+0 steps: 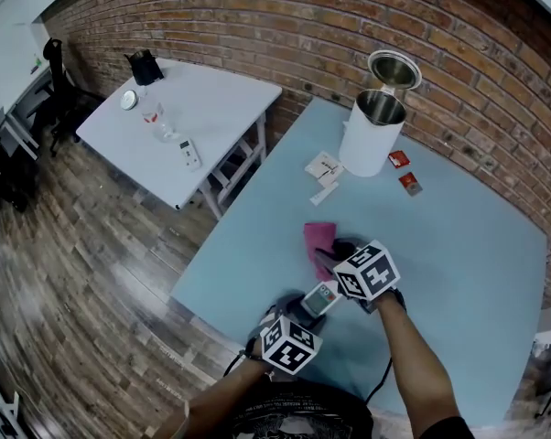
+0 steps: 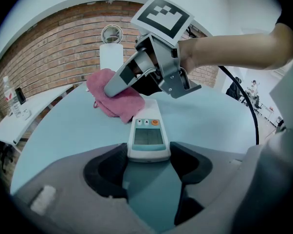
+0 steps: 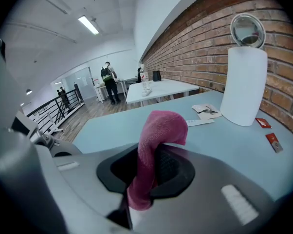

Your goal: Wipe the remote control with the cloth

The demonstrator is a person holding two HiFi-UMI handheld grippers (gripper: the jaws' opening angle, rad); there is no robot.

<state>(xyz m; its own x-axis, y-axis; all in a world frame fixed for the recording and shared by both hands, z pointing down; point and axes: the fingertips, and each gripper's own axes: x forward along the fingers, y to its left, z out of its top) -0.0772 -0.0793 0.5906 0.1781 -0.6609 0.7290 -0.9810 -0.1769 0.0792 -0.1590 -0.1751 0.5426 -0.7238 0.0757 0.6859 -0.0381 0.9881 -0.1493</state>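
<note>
A white remote control (image 1: 319, 298) with a small screen and an orange button lies flat over the light blue table (image 1: 459, 245). My left gripper (image 1: 307, 309) is shut on its near end, and the remote control (image 2: 147, 138) sticks out forward between the jaws of the left gripper (image 2: 147, 159). My right gripper (image 1: 338, 256) is shut on a pink cloth (image 1: 318, 239). In the right gripper view the cloth (image 3: 156, 135) rises from between the jaws of the right gripper (image 3: 147, 172) and folds over. The cloth (image 2: 115, 97) rests on the table just beyond the remote's far end.
A white cylindrical container (image 1: 372, 133) with its lid open stands at the table's far side, with paper slips (image 1: 323, 168) and two red packets (image 1: 405, 172) near it. A white side table (image 1: 179, 108) with a bottle stands to the left. People stand far off (image 3: 107, 79).
</note>
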